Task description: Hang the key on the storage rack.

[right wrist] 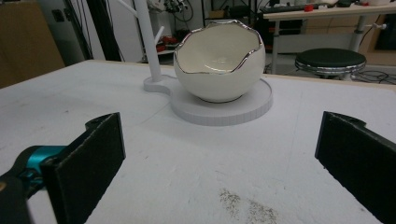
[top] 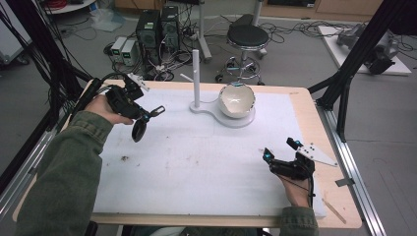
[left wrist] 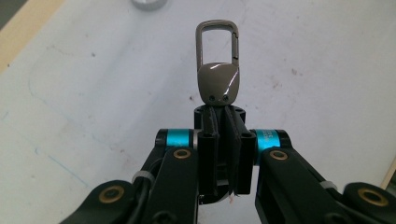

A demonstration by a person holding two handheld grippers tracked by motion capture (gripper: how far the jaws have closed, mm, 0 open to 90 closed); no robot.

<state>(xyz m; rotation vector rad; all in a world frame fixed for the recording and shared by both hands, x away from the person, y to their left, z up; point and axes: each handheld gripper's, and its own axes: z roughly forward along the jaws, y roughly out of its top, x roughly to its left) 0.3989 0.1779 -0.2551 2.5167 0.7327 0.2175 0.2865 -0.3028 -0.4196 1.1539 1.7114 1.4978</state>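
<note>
We have the key fob [left wrist: 218, 84] clamped in our left gripper [left wrist: 219, 109] above the worktop [top: 196, 167], hanging it on the far stand [top: 196, 78] remains, our right gripper [right wrist: 219, 154] gapes idle

A lab or research workshop is shown. Computer towers [top: 157, 27] are placed on the grey floor behind the far edge of the table [top: 305, 105], loose cables [top: 290, 29] are spread around a round stool [top: 247, 37], and black metal frames [top: 361, 44] are set at the table's sides.
</note>
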